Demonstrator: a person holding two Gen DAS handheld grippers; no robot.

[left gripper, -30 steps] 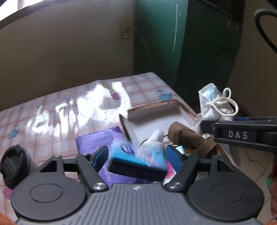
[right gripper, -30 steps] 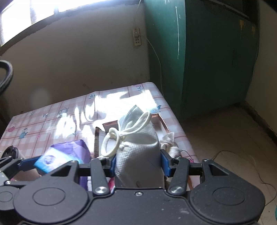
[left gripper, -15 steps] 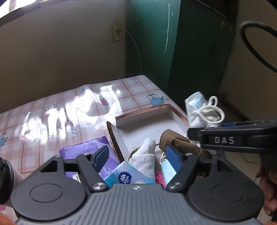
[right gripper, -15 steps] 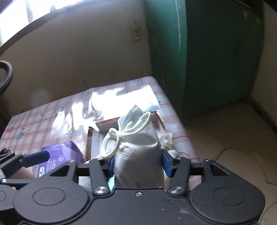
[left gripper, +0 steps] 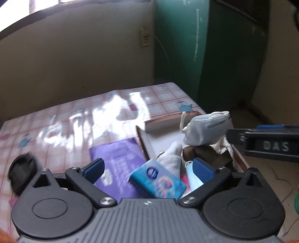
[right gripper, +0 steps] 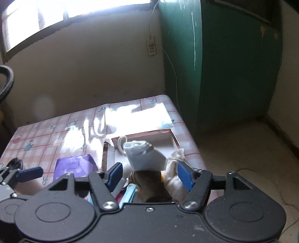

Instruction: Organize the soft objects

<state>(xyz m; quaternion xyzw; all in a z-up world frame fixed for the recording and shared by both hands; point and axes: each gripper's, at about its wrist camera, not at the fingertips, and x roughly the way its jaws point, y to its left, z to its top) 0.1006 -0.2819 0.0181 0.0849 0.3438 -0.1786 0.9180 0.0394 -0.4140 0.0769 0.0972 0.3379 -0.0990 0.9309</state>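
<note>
Both grippers have just been opening. Left gripper (left gripper: 147, 168) stands wide, the blue tissue pack (left gripper: 158, 182) dropped loose below it. Right gripper (right gripper: 149, 175) stands spread, the white face mask (right gripper: 143, 157) released over the cardboard box (right gripper: 173, 138) at the desk's (right gripper: 56, 134) right edge. Release step; next, likely fetch the purple packet (left gripper: 119, 160).

Your left gripper (left gripper: 147, 168): black linkage arms, blue pads, silver screws, ribbed grey housing. Your right gripper (right gripper: 149, 174): same build, "DAS" lettering on side.

A dark green wooden cabinet (right gripper: 220, 61) stands far right against the beige plaster wall (right gripper: 93, 69); a bright window (right gripper: 56, 16) sits upper left.
</note>
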